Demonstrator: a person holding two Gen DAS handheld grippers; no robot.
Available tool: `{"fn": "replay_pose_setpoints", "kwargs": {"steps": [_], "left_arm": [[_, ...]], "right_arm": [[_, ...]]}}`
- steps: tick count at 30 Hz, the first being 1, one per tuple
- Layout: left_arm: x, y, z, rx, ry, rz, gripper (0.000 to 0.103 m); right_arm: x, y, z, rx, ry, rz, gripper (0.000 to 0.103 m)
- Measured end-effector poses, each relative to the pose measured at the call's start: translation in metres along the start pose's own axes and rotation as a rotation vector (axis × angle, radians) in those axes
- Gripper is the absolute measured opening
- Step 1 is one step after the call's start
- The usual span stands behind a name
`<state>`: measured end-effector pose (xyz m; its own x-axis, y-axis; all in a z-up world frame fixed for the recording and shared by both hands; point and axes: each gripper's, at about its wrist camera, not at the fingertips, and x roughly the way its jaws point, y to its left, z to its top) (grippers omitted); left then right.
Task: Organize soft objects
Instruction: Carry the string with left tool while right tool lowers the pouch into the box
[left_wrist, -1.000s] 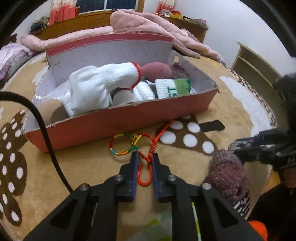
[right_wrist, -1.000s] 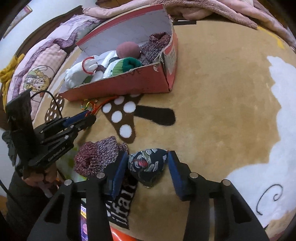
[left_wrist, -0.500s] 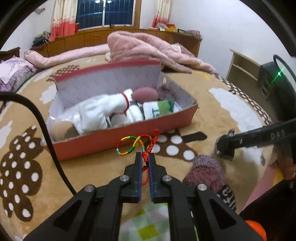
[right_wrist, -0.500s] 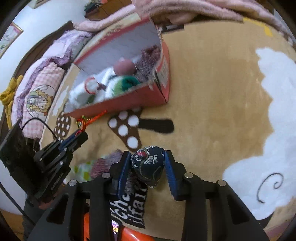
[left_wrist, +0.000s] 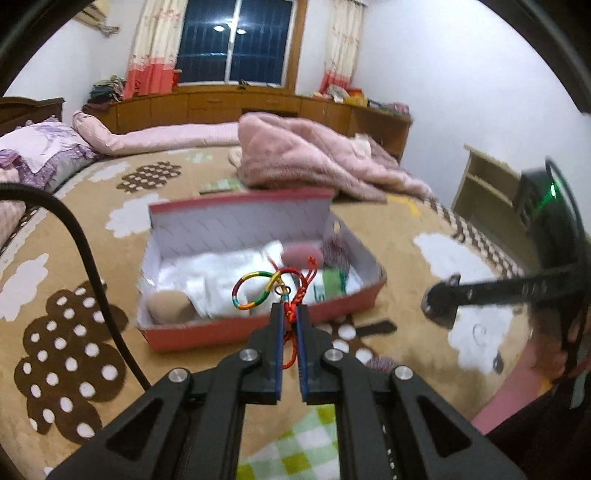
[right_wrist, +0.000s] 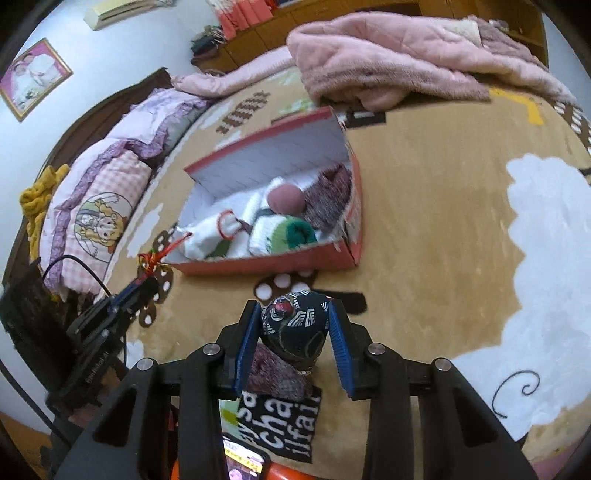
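Note:
My left gripper (left_wrist: 289, 314) is shut on a red braided cord (left_wrist: 291, 314) that carries a rainbow ring (left_wrist: 255, 290); it hangs in the air in front of the red cardboard box (left_wrist: 229, 332). The same left gripper (right_wrist: 142, 282) and red cord (right_wrist: 159, 256) show at the left of the right wrist view. My right gripper (right_wrist: 293, 325) is shut on a dark patterned rolled sock (right_wrist: 295, 328), lifted above the bed cover. The box (right_wrist: 266, 264) holds white, green, pink and maroon rolled socks. A maroon knit sock (right_wrist: 275, 373) lies on the cover below the held one.
A rumpled pink blanket (right_wrist: 388, 51) lies behind the box. Pillows (right_wrist: 107, 192) line the left side. A black cloth with white letters (right_wrist: 280, 421) and a phone (right_wrist: 240, 458) lie near the front edge. A wooden shelf (left_wrist: 484, 192) stands to the right of the bed.
Both grippers have risen off the bed cover. The left closed on the red cord and lifted it with the ring. The right closed on the dark sock and raised it.

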<state>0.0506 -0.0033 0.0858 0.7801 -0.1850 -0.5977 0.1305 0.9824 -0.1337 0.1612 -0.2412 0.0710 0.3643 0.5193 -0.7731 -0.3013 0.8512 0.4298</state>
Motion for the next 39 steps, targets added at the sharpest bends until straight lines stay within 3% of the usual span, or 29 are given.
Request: {"fn": "replay_pose_setpoints", "kwargs": {"steps": [7, 12, 15, 22, 31, 39], "left_arm": [[-0.018, 0.018, 0.018, -0.032, -0.115, 0.054, 0.006], [-0.018, 0.019, 0.025, -0.021, -0.155, 0.077, 0.006], [-0.017, 0.022, 0.027, -0.023, -0.168, 0.053, 0.006], [-0.011, 0.032, 0.037, -0.037, -0.184, 0.034, 0.006], [0.001, 0.038, 0.05, -0.043, -0.228, 0.068, 0.006], [0.031, 0.046, 0.047, -0.035, -0.191, 0.102, 0.006]], "right_arm": [[-0.01, 0.018, 0.01, -0.065, -0.129, 0.022, 0.038], [-0.019, 0.032, 0.017, -0.133, -0.238, 0.025, 0.038], [-0.021, 0.039, 0.019, -0.173, -0.281, 0.029, 0.038], [-0.014, 0.041, 0.032, -0.203, -0.298, 0.039, 0.038], [-0.002, 0.042, 0.038, -0.252, -0.339, -0.004, 0.038], [0.023, 0.04, 0.045, -0.273, -0.345, -0.015, 0.038]]}}
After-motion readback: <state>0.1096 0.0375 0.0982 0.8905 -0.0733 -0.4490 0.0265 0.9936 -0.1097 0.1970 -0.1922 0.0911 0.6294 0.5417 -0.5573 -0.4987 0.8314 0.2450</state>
